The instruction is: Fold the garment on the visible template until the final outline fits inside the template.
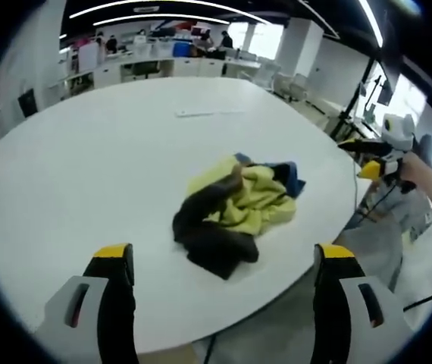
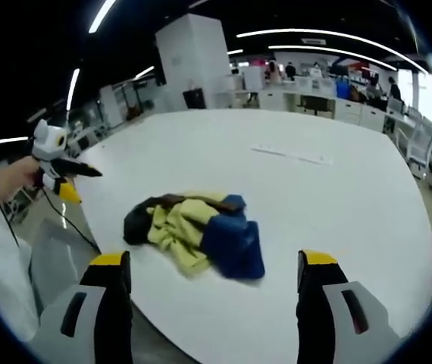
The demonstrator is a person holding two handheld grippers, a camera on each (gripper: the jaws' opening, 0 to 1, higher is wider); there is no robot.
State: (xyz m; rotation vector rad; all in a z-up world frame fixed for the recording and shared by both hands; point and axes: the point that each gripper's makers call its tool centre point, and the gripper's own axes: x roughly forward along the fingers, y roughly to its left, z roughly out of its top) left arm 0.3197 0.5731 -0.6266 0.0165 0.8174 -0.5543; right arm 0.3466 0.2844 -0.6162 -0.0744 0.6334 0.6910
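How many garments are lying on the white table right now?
1: a crumpled yellow, blue and dark garment lies bunched near the table edge closest to the two grippers. More pieces could be hidden inside the bundle; I can't tell.

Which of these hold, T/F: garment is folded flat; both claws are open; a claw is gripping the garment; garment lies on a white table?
1. The garment is folded flat. False: it lies crumpled in a heap.
2. Both claws are open. True: left claw and right claw stand wide apart, empty.
3. A claw is gripping the garment. False: both are clear of it.
4. The garment lies on a white table. True.
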